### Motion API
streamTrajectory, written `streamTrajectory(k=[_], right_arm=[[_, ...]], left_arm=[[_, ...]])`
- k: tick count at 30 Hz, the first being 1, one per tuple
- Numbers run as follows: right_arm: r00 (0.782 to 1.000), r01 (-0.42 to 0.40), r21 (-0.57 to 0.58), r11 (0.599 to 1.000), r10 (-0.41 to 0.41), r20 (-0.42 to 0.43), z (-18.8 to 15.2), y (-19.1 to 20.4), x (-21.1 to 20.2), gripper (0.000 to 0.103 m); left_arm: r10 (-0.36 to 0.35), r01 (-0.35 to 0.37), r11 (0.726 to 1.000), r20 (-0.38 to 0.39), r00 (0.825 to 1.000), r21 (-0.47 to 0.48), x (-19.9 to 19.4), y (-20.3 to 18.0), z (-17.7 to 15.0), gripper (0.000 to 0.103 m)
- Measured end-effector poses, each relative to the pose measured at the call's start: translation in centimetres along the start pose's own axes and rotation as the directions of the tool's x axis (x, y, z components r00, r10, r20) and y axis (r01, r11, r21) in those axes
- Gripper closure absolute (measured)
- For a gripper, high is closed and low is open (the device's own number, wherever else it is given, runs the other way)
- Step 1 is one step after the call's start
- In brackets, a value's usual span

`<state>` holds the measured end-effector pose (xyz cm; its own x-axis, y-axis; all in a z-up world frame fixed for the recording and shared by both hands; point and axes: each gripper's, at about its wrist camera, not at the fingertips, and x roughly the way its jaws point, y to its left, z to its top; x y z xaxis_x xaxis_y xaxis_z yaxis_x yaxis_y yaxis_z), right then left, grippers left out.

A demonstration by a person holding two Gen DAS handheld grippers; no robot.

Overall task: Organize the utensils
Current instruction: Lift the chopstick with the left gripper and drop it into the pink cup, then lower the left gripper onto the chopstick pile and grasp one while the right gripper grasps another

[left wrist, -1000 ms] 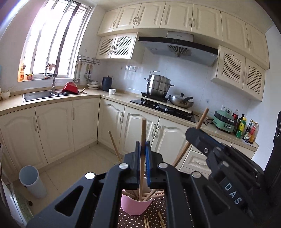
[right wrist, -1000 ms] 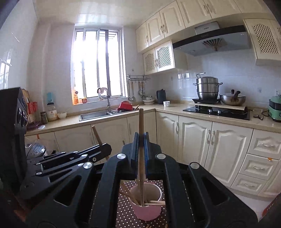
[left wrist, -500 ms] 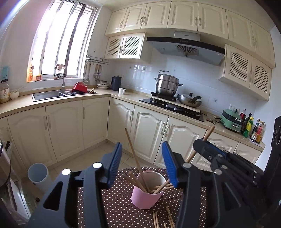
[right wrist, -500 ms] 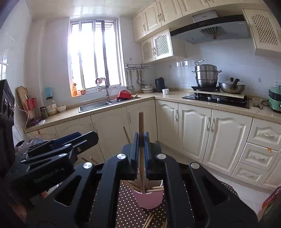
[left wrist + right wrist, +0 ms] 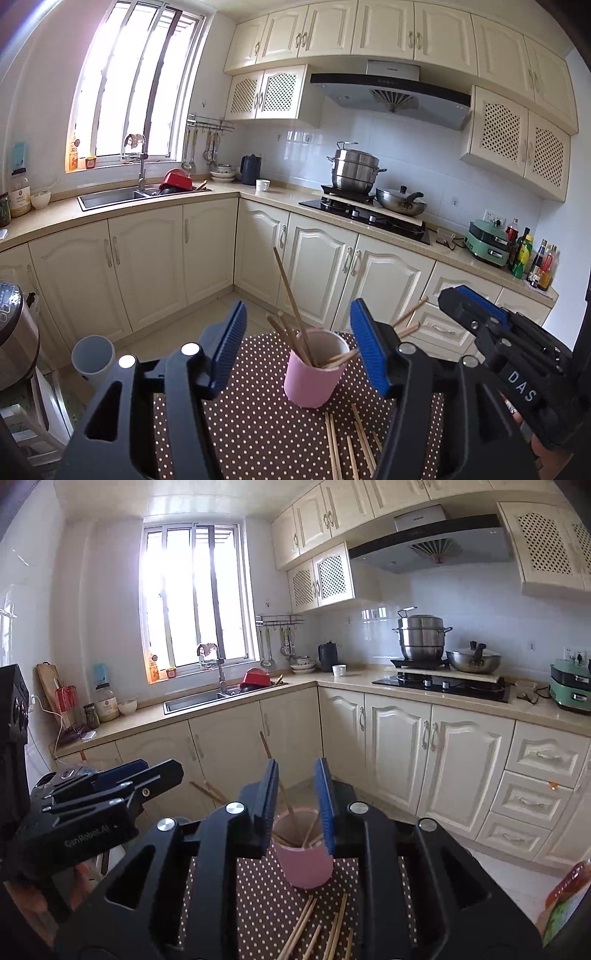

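Your right claw point(image 5: 295, 805) has just released its chopstick into the pink cup point(image 5: 304, 853) and hangs parted above it; your left claw point(image 5: 295, 350) is spread wide, empty (dropped half a second back). More chopsticks point(image 5: 314, 930) lie on the dotted cloth point(image 5: 258, 897): fetch those next.

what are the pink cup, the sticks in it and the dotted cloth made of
Pink cup: likely plastic or glazed ceramic; smooth matte pink outside, pale inside, no way to settle which.
Chopsticks: look like bare wood or bamboo; light tan, thin, no shine.
Dotted cloth: seems a fabric or vinyl table cover, brown with white dots, lying flat; the weave is too fine to see.
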<state>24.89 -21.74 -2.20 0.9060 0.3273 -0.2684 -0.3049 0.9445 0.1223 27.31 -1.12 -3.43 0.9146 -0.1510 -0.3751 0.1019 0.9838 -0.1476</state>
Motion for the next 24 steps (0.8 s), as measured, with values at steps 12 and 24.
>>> streamTrajectory(k=[12, 24], right_arm=[[0.983, 0.054, 0.041, 0.998, -0.046, -0.178, -7.9, -3.6, -0.9, 0.081], [0.825, 0.074, 0.019, 0.997, -0.051, -0.563, -16.9, -5.8, 5.4, 0.081]], left_arm=[[-0.016, 0.035, 0.997, -0.235, 0.972, 0.075, 3.1, -2.4, -7.6, 0.044], [0.004, 0.044, 0.995, -0.472, 0.881, 0.09, 10.0, -2.3, -15.3, 0.044]])
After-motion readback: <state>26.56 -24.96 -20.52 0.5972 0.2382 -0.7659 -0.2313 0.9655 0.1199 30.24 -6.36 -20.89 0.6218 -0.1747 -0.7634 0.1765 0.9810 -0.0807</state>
